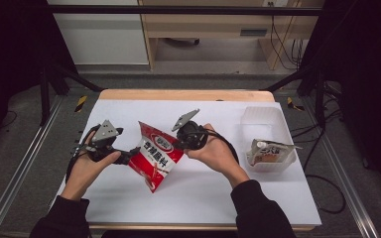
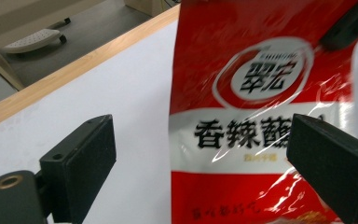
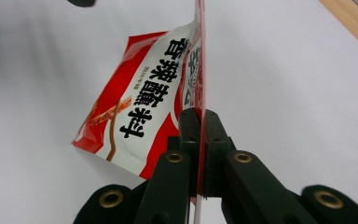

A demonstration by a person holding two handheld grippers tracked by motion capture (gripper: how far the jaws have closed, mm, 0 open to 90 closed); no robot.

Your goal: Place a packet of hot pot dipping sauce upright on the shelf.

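Red-and-white sauce packet (image 1: 156, 157): held above the white table (image 1: 208, 198) left of the clear plastic tub (image 1: 268, 126); printed "翠宏" in an oval, "香辣蘸料" beneath; right gripper (image 3: 200, 116) clamped on its upper edge; left gripper (image 2: 205, 168) spread wide beside its lower part, pads not touching; a second packet (image 1: 265, 151), writing unreadable, lodged in the tub.

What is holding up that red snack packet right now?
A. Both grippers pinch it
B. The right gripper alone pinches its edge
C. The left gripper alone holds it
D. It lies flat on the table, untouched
B: the right gripper is clamped on the edge of the red packet, while the left gripper stands open, pads off it.
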